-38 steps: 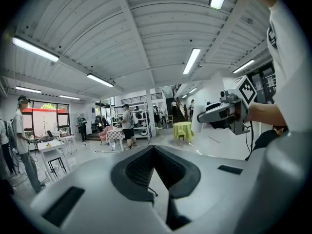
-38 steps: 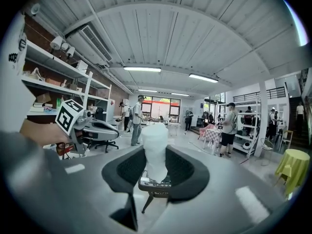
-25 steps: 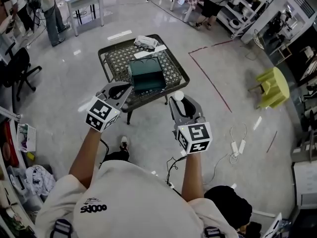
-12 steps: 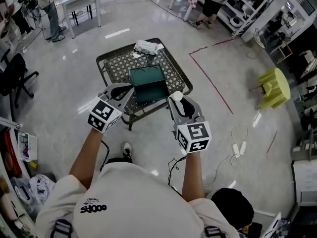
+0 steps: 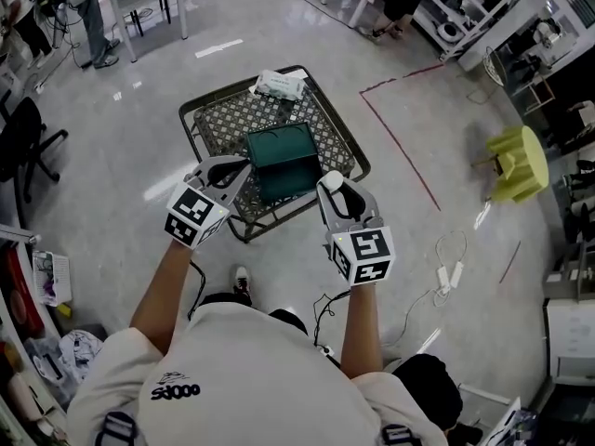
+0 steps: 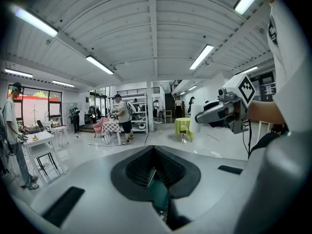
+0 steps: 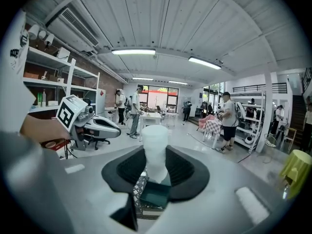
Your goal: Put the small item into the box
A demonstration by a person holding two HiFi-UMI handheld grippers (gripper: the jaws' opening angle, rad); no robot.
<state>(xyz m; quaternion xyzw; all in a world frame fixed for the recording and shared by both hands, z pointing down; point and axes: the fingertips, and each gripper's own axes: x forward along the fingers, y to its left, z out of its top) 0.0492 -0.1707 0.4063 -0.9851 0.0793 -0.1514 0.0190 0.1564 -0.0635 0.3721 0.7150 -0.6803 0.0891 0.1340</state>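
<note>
The small item (image 5: pixel 332 178) is a white bottle-like piece, and my right gripper (image 5: pixel 331 186) is shut on it; the right gripper view shows the white item (image 7: pixel 155 147) upright between the dark pads of the right gripper (image 7: pixel 155 156). An open dark-green box (image 5: pixel 284 160) sits on a low table with a patterned top (image 5: pixel 223 111), just ahead of both grippers. My left gripper (image 5: pixel 240 165) hovers at the box's near left corner, shut and holding nothing. Past the left gripper (image 6: pixel 153 165), a sliver of the green box (image 6: pixel 159 195) shows.
A white packet (image 5: pixel 279 84) lies on the table's far edge. A yellow stool (image 5: pixel 516 163) stands to the right, beyond a red tape line (image 5: pixel 400 139) on the floor. Cables and a power strip (image 5: pixel 446 273) lie at my right. A black chair (image 5: pixel 23 147) and people stand at the left.
The table and green box have drawn nearer to both grippers as the person moved forward. Both grippers keep their pose, and the white item stays held.
</note>
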